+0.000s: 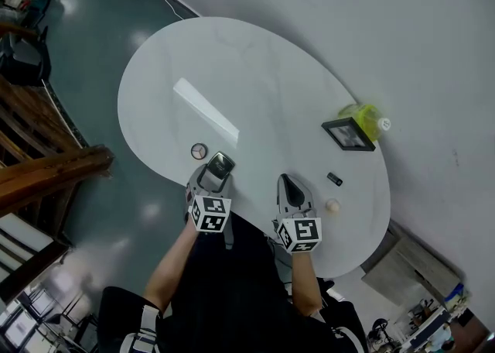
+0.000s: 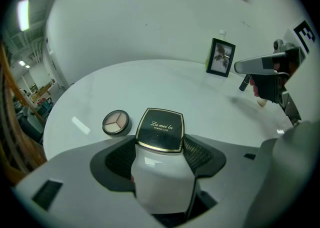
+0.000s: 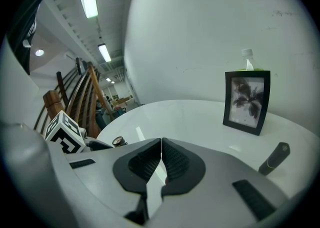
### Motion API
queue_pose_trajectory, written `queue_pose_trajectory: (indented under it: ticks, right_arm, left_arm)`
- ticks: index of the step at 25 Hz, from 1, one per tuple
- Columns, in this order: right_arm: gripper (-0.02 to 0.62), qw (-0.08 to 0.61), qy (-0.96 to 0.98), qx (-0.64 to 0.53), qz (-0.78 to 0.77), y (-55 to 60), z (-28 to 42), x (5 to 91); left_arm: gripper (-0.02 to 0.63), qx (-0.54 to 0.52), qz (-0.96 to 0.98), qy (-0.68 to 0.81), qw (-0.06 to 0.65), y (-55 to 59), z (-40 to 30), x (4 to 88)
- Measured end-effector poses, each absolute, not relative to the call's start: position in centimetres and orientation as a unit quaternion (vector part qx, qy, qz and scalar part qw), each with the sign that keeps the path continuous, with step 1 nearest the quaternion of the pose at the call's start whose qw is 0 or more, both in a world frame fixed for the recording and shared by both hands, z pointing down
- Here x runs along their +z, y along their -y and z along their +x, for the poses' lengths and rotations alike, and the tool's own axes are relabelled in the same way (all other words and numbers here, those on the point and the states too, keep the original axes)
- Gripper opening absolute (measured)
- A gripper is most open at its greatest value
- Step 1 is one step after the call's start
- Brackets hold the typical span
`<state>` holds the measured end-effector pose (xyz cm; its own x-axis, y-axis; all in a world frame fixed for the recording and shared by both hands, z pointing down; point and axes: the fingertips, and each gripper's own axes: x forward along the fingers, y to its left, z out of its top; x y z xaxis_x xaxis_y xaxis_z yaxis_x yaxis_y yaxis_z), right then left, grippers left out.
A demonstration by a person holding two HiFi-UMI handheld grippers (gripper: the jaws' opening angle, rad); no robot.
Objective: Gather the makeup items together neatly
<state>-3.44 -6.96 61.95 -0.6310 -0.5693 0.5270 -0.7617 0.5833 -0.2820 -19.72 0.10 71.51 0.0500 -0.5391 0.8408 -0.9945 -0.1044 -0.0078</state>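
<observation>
My left gripper (image 1: 219, 167) is shut on a black square powder compact (image 2: 160, 128) with gold lettering, held just above the white table's near edge. A round eyeshadow palette (image 1: 199, 150) lies on the table just to its left, and it also shows in the left gripper view as the palette (image 2: 116, 122). My right gripper (image 1: 288, 186) is shut and empty, with its jaws (image 3: 161, 144) pressed together. To its right lie a short black tube (image 1: 334, 179) and a small beige round item (image 1: 332, 205).
A black picture frame (image 1: 348, 134) stands at the table's right side with a green bottle (image 1: 363, 118) behind it. The white oval table (image 1: 255, 80) ends close behind both grippers. Wooden furniture (image 1: 46, 169) stands on the floor at the left.
</observation>
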Motion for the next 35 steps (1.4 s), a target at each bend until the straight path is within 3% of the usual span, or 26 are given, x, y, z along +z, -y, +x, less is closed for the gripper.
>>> queue_pose_trajectory:
  ticks: [16, 27, 35]
  right_arm:
    - [0.029, 0.18, 0.871, 0.233, 0.394, 6.1, -4.4, 59.6]
    - [0.029, 0.15, 0.867, 0.198, 0.433, 5.8, -5.1, 54.2]
    - [0.029, 0.129, 0.854, 0.153, 0.481, 5.0, -4.6, 49.2]
  left_arm:
    - [0.308, 0.347, 0.667, 0.575, 0.324, -0.7, -20.0, 68.8]
    - [0.307, 0.302, 0.722, 0.566, 0.258, 2.4, -20.5, 60.1]
    - [0.304, 0.265, 0.787, 0.533, 0.162, 3.6, -18.5, 52.6]
